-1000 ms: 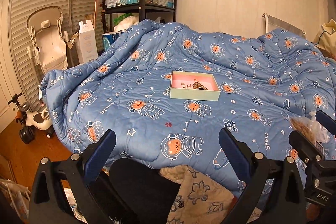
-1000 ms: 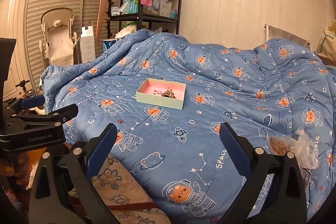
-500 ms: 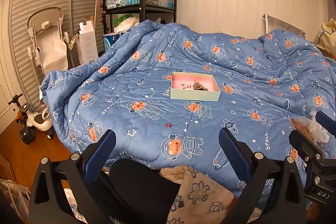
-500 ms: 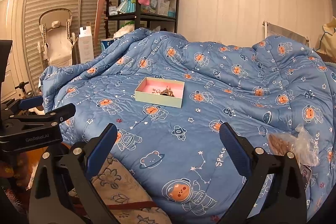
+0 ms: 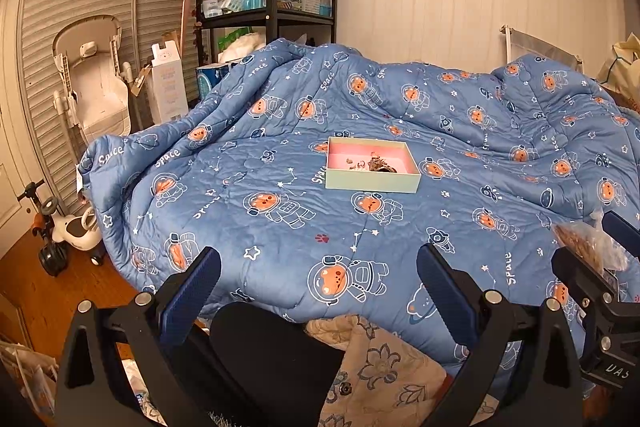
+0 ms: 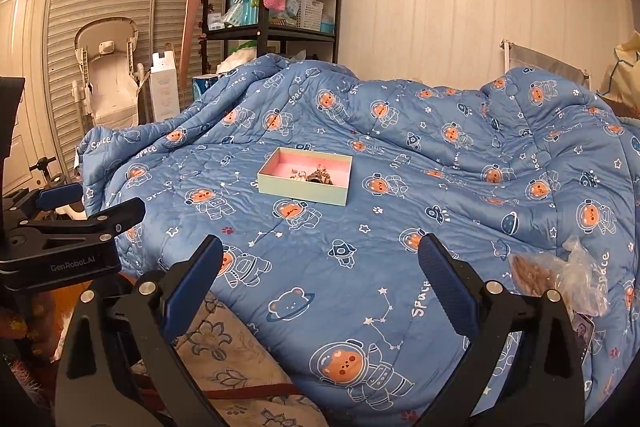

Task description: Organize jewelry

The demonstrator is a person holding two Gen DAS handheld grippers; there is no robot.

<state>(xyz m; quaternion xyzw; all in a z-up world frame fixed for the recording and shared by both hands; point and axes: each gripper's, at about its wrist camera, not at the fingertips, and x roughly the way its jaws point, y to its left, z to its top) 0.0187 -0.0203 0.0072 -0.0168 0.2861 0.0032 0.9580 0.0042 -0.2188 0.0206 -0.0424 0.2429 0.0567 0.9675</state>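
At bed's near edge, left to right: left gripper (image 5: 318, 281) held low, jaws spread wide, nothing between pads. Beside it, right gripper (image 6: 320, 273), likewise agape and empty. Mid-quilt (image 6: 440, 227), well ahead of both: open box (image 6: 301, 187), pink-lined, with jewelry (image 6: 314, 177) heaped loosely toward its centre; single pieces too small to tell apart. Far right, near the edge: clear bag (image 6: 560, 277) with brownish contents, unidentified. Step judged ambiguous: pieces in box fit either gathered-and-done or awaiting sorting. Any further pick would call for a long forward reach and a fine, narrow pinch on small tangled items; soft quilt likely to let box tip.
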